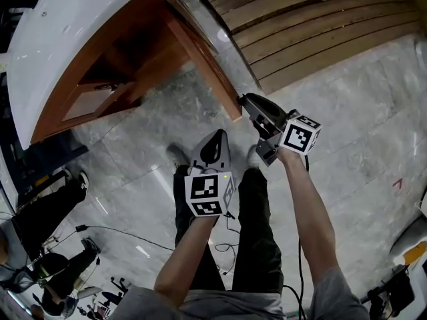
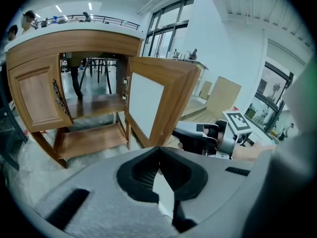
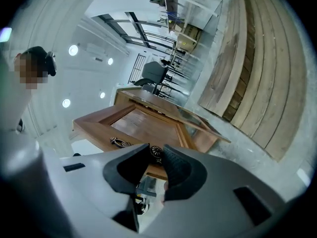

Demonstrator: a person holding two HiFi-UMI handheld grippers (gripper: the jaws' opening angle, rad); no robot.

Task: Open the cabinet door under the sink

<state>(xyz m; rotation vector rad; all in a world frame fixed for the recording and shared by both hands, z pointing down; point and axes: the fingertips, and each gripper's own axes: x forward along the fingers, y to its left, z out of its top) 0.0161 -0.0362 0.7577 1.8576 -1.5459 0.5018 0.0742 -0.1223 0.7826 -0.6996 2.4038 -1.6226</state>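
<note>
Standing open: the cabinet door (image 1: 203, 69) is angled well out from the wooden cabinet (image 2: 74, 43), below the white countertop (image 1: 73, 25), with its free edge toward the person.
Knob: a round dark knob (image 3: 155, 151) at the door's free edge sits between the right gripper's pads.
Right gripper (image 1: 244, 100): held roughly level at the door's edge, with its fingers closed partway and clamped on the knob.
Left gripper (image 1: 217, 137): tilted down over the floor (image 1: 347, 112), just beside the right gripper and clear of the door; its fingers are together and hold nothing.
Other door (image 2: 37, 98): closed, at the left in the left gripper view, with an ornate handle (image 2: 59, 98).
Open bay: two wooden shelves (image 2: 89, 138) show inside.
</note>
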